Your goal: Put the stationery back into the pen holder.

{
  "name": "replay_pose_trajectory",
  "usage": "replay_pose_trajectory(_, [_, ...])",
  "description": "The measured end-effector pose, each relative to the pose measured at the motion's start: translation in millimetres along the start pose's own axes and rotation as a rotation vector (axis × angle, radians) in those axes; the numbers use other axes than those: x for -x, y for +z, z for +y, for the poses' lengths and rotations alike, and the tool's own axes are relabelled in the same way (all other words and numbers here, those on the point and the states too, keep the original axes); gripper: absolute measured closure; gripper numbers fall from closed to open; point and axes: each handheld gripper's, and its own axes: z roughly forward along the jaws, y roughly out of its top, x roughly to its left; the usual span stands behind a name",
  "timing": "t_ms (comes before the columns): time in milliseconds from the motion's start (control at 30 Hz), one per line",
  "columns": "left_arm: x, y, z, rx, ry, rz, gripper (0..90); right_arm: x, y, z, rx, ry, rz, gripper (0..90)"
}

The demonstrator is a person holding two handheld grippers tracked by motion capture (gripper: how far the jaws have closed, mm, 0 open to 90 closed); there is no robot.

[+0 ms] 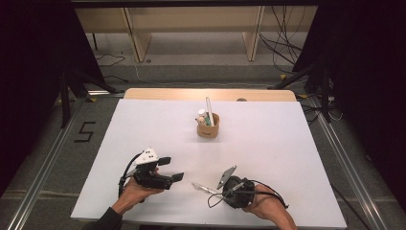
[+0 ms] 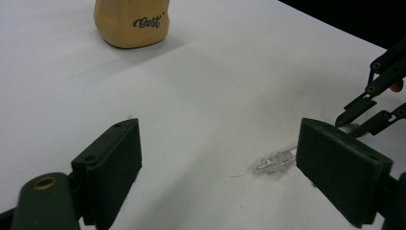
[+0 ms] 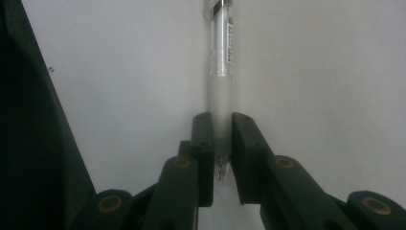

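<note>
Near the counter's (image 1: pixel 268 143) front edge, right of its middle, one clear pen (image 3: pixel 221 72) lies flat with the right gripper's (image 3: pixel 221 139) fingers clamped on its tip end. Left of it the left gripper (image 1: pixel 173 168) hovers with its fingers wide apart, holding nothing. One tan cup (image 1: pixel 208 126) stands toward the back edge, holding about three items, well apart from both grippers.

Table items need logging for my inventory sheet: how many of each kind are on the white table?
Clear pen, clamped in the right gripper: 1
Tan cup holding several items, too small to count: 1
Open left gripper: holds nothing
Total: 2 things
</note>
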Motion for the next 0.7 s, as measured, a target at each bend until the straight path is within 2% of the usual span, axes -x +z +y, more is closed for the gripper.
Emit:
replay_pose_trajectory(200, [0.9,-0.6,0.7,0.004,-0.005,-0.006,15.4,-0.8,-6.1,0.2,0.035,-0.027,-0.028,81.2])
replay_pose_trajectory(333, [2.0,-1.2,2.3,0.006,-0.014,-0.016,15.4,-2.0,-14.7,0.3,0.070,-0.056,-0.079,81.1])
replay_pose_trajectory(433, [4.5,-0.9,3.2,-0.001,-0.003,-0.021,15.4,-6.1,-19.2,1.4,0.092,-0.079,-0.118,81.1])
replay_pose_trajectory(567, [6.8,-1.3,5.2,-0.002,0.003,-0.031,15.4,-12.8,-19.9,3.2,0.130,-0.141,-0.177,81.0])
replay_pose_trajectory(600, [7.1,-1.8,5.8,0.000,0.004,-0.031,15.4,-14.8,-20.0,3.8,0.141,-0.161,-0.212,81.0])
replay_pose_trajectory(633, [7.8,-2.6,6.7,0.004,0.005,-0.030,15.4,-16.0,-19.6,4.1,0.151,-0.173,-0.227,81.0])
replay_pose_trajectory(667, [8.0,-3.2,7.3,0.004,0.010,-0.031,15.4,-17.5,-19.9,3.8,0.157,-0.213,-0.250,81.0])
replay_pose_trajectory(700, [8.3,-3.8,8.1,0.005,0.011,-0.034,15.4,-19.2,-19.7,3.7,0.163,-0.228,-0.272,81.0])
